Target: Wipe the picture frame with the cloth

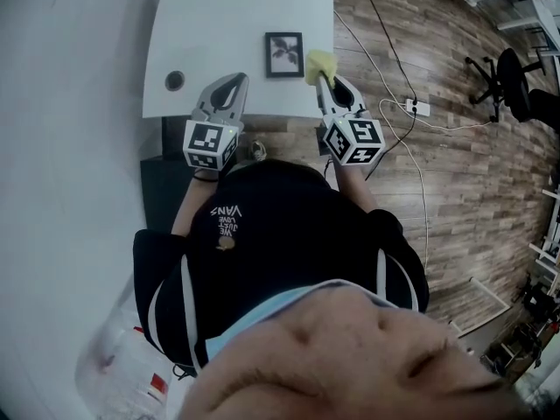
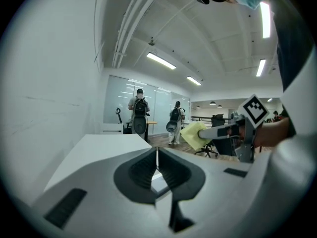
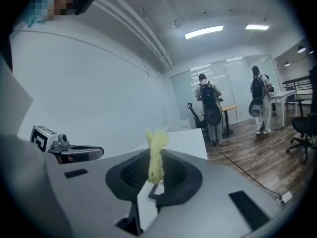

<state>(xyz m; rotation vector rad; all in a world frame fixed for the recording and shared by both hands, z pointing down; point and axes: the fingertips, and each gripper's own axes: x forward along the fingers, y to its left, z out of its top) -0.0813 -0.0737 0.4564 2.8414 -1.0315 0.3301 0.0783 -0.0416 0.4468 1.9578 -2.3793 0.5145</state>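
Right tongs point(image 3: 156, 165) are clamped down on a yellow cloth point(image 3: 155, 155), which sticks up out of the jaws in a bunched wad. Left tongs point(image 2: 157, 155) are pressed together with just a hairline slit and nothing in there.

From the head view, both tongs sit over the near edge of the white worktop point(image 1: 219, 24). The picture frame point(image 1: 284, 55) is a bit ahead of the tips, between the two but way closer to the right tongs. The cloth's free end pokes out ahead of the right tongs, right next to the frame's right edge; can't tell if it's actually touching.

There's a round grommet hole point(image 1: 175, 80) in the worktop off to the left of the left tongs, and a cable point(image 1: 418, 169) trails over the wood floor point(image 1: 472, 191) right of the right tongs.
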